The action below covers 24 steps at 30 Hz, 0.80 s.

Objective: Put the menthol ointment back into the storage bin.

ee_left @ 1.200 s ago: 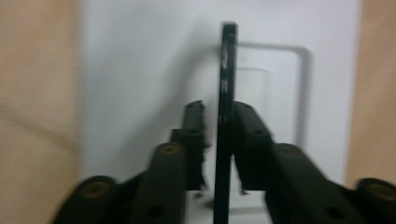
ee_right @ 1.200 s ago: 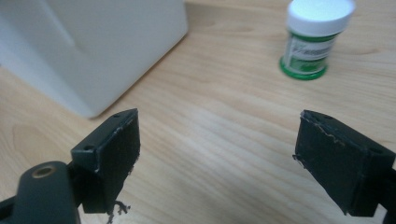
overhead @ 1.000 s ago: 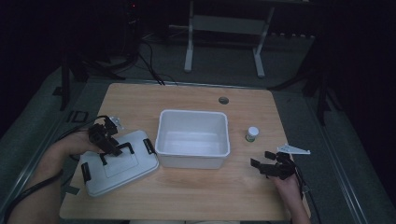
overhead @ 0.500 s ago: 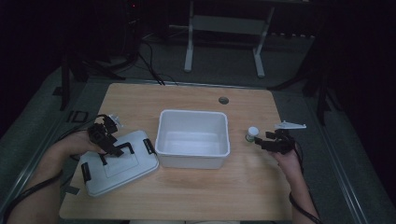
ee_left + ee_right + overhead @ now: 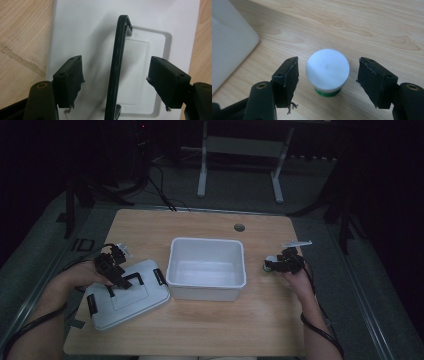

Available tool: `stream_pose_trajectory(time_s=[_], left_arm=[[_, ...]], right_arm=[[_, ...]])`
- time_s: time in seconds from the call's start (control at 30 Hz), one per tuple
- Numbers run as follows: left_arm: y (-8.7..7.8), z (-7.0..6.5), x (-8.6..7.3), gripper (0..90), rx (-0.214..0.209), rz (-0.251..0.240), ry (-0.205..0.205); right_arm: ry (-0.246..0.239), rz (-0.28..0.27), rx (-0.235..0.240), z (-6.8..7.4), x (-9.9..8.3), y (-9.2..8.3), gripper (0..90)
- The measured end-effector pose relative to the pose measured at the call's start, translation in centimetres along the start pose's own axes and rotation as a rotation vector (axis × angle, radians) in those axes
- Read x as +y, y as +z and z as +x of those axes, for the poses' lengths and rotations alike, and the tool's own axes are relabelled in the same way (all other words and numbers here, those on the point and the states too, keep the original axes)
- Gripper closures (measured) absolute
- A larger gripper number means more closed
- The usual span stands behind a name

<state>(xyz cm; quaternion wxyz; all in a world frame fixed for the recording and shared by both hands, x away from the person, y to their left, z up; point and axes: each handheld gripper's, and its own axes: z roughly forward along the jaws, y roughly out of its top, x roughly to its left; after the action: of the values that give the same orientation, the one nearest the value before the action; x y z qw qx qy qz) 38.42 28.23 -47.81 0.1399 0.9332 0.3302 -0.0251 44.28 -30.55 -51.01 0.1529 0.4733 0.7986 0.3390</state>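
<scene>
Nothing grasped yet: my left gripper [image 5: 115,85] is spread astride the lid handle [image 5: 116,67], my right gripper [image 5: 327,82] spread around the small bottle [image 5: 327,71] right of the tub [image 5: 207,268]

The bench [image 5: 210,330] is pale wood with a grain pattern. The tub [image 5: 206,288] is white, the lid [image 5: 82,30] light grey with a black handle [image 5: 117,67]. The small jar [image 5: 327,70] has a white cap and green base.
</scene>
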Motion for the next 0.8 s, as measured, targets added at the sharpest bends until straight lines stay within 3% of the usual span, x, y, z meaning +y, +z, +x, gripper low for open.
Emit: stream_pose_trajectory(time_s=[0.23,0.3,0.47,0.8], left_arm=[[0.2,0.2,-0.1,28.0,-0.002,0.005,-0.008],[0.4,0.2,-0.1,28.0,-0.004,0.011,-0.013],[0.3,0.1,0.0,28.1,-0.005,0.011,-0.013],[-0.2,-0.3,0.3,28.1,-0.003,0.008,-0.002]], right_arm=[[-0.010,0.041,-0.014,0.1,0.3,0.9,41.1],[-0.014,0.057,-0.013,0.3,0.3,1.1,49.5],[-0.033,0.081,-0.035,0.6,0.6,1.1,50.2],[-0.048,0.084,-0.007,1.3,1.9,-1.6,50.3]])
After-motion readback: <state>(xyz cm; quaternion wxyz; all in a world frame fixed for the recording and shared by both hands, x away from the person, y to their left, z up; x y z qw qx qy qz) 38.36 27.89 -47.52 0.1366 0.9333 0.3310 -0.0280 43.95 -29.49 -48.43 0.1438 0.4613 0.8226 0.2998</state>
